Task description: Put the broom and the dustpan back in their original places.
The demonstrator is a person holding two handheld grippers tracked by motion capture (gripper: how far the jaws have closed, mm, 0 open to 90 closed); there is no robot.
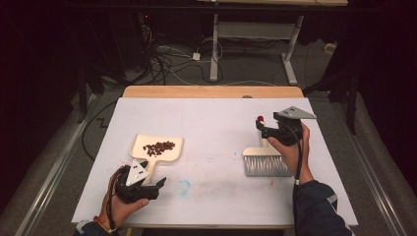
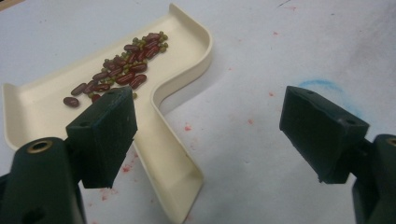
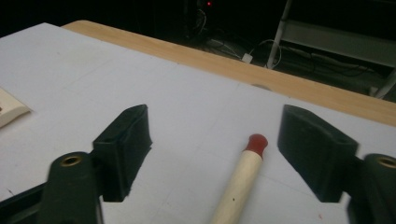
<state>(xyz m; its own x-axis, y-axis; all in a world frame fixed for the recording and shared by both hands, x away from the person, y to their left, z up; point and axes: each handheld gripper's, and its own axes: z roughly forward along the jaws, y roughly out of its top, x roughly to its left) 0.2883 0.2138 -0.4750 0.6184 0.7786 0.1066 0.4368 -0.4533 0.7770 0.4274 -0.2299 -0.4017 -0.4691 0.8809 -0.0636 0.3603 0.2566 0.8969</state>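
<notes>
Right hand-held gripper (image 3: pixel 212 140) gapes over brush handle (image 3: pixel 240 179).

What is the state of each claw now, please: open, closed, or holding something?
Left claw: open, holding nothing, over the dustpan handle.
Right claw: open, holding nothing; the brush handle lies between its jaws.

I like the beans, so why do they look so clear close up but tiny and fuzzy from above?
In the left gripper view the beans on the cream dustpan are close and fairly sharp; in the high view they are far off and grainy, and the room behind is dark; in the right gripper view the brush handle is slightly soft.
</notes>
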